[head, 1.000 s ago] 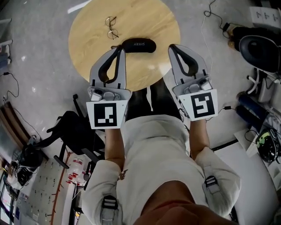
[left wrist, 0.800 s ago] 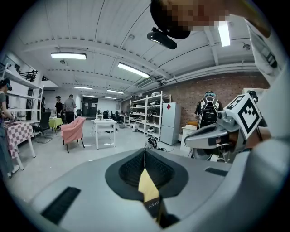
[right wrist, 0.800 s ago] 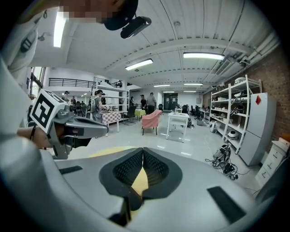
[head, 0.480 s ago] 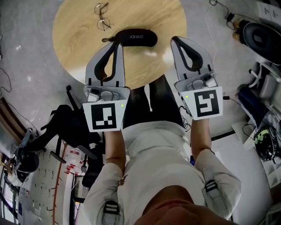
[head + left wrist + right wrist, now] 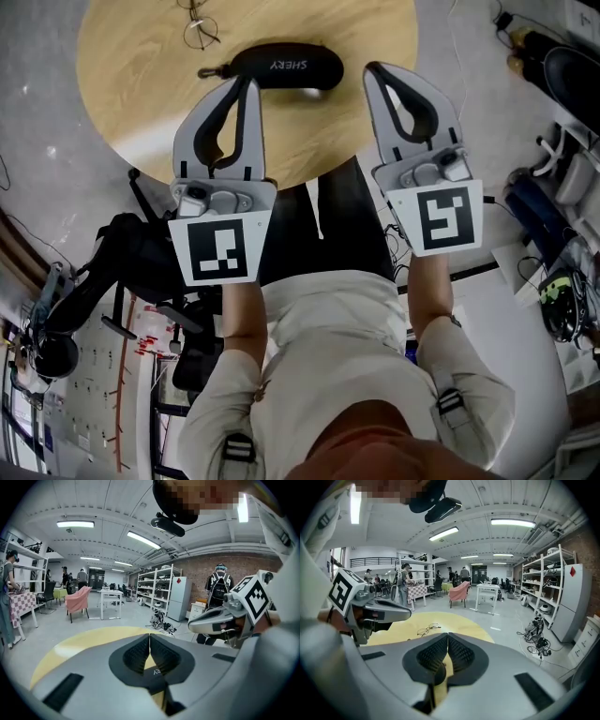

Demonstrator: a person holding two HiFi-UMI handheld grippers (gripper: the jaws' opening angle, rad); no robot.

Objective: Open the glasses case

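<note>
**Both grippers shut and empty, closed glasses case on the table between their tips**

The left gripper [image 5: 246, 84] is seen with its jaws pressed together, the ribbed pads meeting at the tips, and nothing is pinched between them. The right gripper [image 5: 376, 71] is shut in the same way and is likewise empty. Both are held side by side in front of the person, pointed forward and tilted downward over the near part of a round wooden table [image 5: 131, 103].

The glasses case [image 5: 281, 64], black, elongated and lettered in white, is found lying flat on the table just beyond the tips and roughly between them. It is closed, with its zip pull [image 5: 212, 72] trailing from the left end. The left gripper's tip is placed close to that end; whether contact is made cannot be told. In the left gripper view a part of the case's lettering is glimpsed through the gap under the pads.

A pair of thin-framed glasses [image 5: 199, 28] is laid on the table beyond the case, apart from it. A black chair [image 5: 141, 262] is seen on the floor beside the person's left arm.
</note>
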